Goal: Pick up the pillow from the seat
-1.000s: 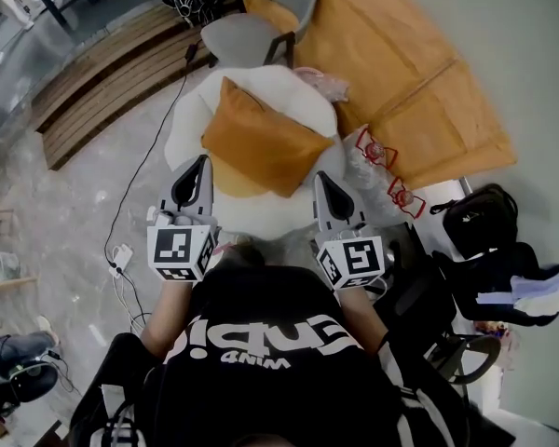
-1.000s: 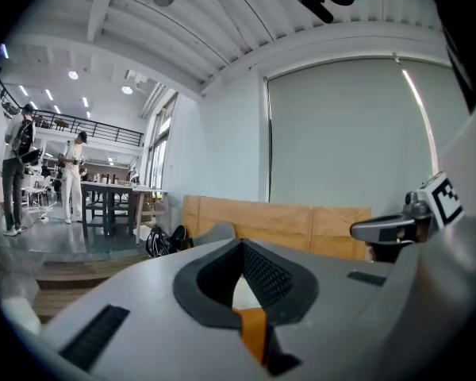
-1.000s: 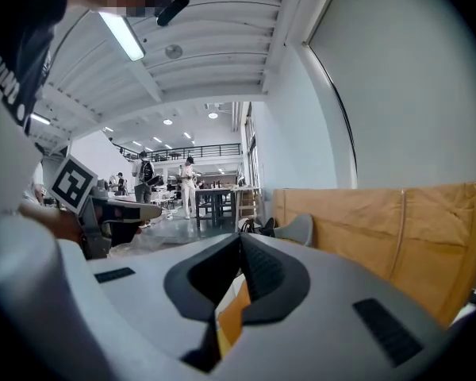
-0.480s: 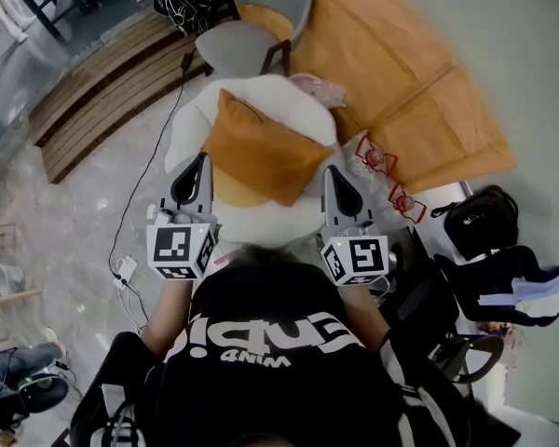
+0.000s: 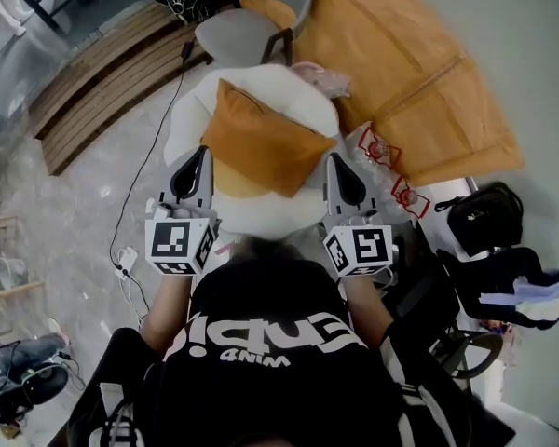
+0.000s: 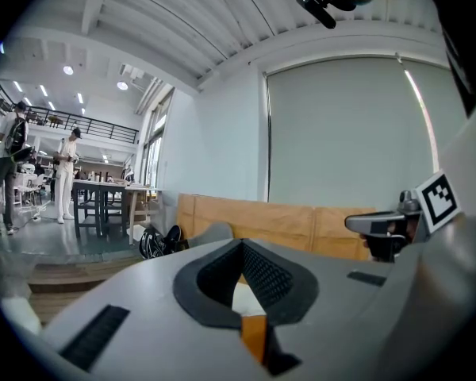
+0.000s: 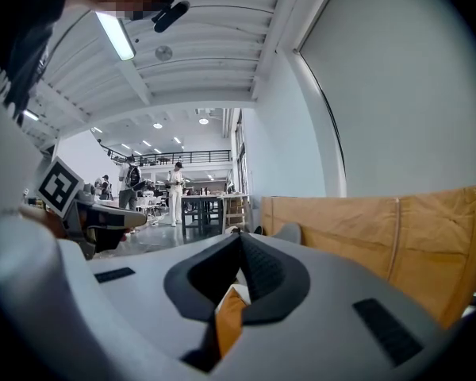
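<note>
On white round cushioned seat [image 5: 281, 89], orange square fabric pillow [image 5: 265, 142] lay tilted. Left gripper [image 5: 202, 153] and right gripper [image 5: 336, 160] hovered at pillow's two sides, jaws together, holding nothing. Gripper views showed pillow only as orange sliver behind closed jaws. Seat's near edge hidden by person's head.

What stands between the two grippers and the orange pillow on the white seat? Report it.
Nothing visible. The left gripper and right gripper, both shut and empty, flank the near edge of the pillow, with only bare white seat between them and it.
</note>
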{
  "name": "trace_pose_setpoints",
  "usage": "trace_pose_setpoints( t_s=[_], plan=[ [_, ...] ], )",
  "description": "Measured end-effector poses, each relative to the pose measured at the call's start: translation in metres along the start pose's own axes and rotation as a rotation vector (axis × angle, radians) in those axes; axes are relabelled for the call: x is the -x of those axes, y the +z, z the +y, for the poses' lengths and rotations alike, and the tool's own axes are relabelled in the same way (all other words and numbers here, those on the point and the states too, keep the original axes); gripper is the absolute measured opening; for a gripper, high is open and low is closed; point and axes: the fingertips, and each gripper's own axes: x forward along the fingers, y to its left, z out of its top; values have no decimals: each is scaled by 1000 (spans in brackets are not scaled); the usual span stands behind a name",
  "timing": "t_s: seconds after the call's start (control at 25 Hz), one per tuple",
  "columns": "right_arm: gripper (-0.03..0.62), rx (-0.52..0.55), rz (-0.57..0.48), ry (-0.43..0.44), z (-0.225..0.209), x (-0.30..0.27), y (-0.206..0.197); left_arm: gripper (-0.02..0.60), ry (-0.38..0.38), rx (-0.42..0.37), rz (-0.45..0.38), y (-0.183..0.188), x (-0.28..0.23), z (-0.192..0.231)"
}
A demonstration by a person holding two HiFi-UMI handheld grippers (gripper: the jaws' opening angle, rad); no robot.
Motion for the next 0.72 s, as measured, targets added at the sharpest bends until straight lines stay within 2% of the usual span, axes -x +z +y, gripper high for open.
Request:
trace_pose_setpoints(
  t_s=[0.36,0.72],
  plan=[
    [21,-39,85,-31,-29,-21,-48,9,-16,13,86,-40,-42,7],
    [21,-58,210,-72,-60,-38,-142,9,-42,1,193,-130,-95,18]
  ],
)
